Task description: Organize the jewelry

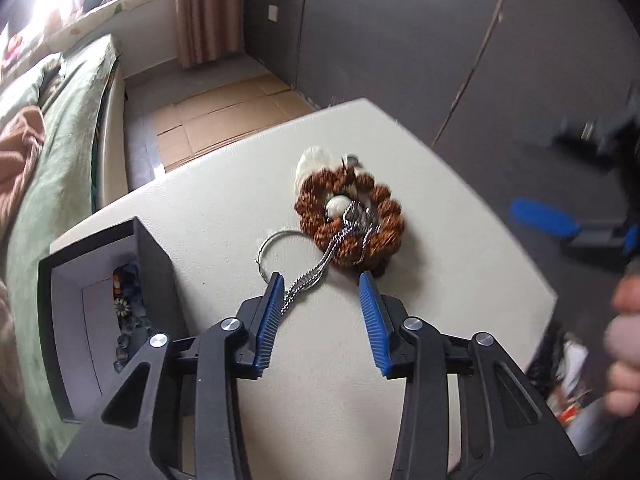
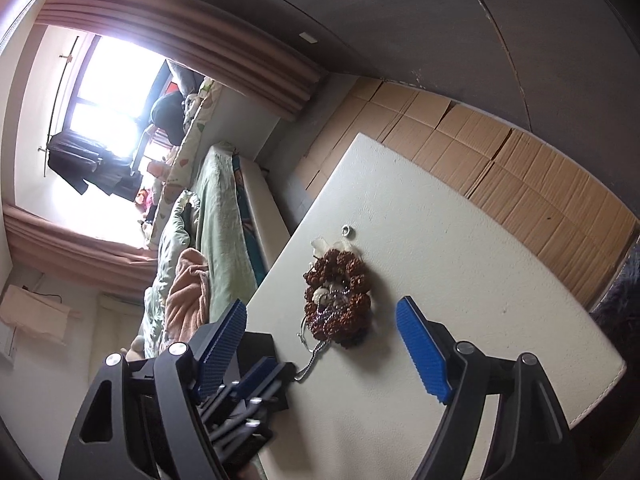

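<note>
Progress is judged as partial. Some beaded pieces are already seen inside the dark jewelry box (image 1: 100,304) at the near left edge of the white table (image 1: 224,196). A pile is left on the table: a brown bead bracelet (image 1: 352,216), a silver chain (image 1: 316,276) trailing toward the near side, a thin wire ring (image 1: 276,252) and pale pieces at the far side.

The left gripper (image 1: 322,280) is held wide open over the chain; the chain runs beside the left pad, and contact cannot be confirmed. Nothing is gripped.

The right gripper (image 2: 320,320) is held wide open and empty, well above the table.
</note>
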Motion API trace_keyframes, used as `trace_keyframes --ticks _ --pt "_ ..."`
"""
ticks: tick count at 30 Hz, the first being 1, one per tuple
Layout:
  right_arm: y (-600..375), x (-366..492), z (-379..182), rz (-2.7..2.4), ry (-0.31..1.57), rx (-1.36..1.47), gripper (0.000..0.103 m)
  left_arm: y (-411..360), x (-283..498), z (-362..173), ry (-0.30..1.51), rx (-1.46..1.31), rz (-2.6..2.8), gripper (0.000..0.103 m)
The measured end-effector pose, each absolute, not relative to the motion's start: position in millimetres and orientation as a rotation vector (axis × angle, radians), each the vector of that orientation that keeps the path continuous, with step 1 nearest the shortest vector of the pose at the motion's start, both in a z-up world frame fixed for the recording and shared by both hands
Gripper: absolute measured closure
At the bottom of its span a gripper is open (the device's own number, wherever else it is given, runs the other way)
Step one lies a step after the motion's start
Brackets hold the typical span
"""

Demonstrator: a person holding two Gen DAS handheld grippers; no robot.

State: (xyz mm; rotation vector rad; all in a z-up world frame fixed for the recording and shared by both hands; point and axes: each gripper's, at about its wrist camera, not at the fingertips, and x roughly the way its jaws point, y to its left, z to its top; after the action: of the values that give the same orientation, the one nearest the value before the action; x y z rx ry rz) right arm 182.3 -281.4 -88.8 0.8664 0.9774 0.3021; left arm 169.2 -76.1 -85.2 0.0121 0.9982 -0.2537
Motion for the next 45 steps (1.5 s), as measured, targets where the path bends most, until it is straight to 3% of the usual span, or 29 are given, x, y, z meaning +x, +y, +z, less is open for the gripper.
trace_keyframes --ticks 17,21,30,45 --pt "-279.8 202.1 -87.4 0.316 0.982 0.881 0.027 -101.5 203.8 -115.8 1.013 0.128 -0.24 0.074" --pt "-273.5 201.5 -86.9 0.323 0.989 0.874 0.027 -101.4 207.2 -117.5 0.998 0.11 -0.262 0.086" --pt "-267.3 198.6 -85.8 0.325 1.003 0.848 0.027 -107.1 204.7 -119.5 0.966 0.114 -0.326 0.097" --pt "-265.1 189.3 -84.3 0.318 1.011 0.798 0.027 -74.8 167.3 -28.0 0.773 -0.084 -0.346 0.098"
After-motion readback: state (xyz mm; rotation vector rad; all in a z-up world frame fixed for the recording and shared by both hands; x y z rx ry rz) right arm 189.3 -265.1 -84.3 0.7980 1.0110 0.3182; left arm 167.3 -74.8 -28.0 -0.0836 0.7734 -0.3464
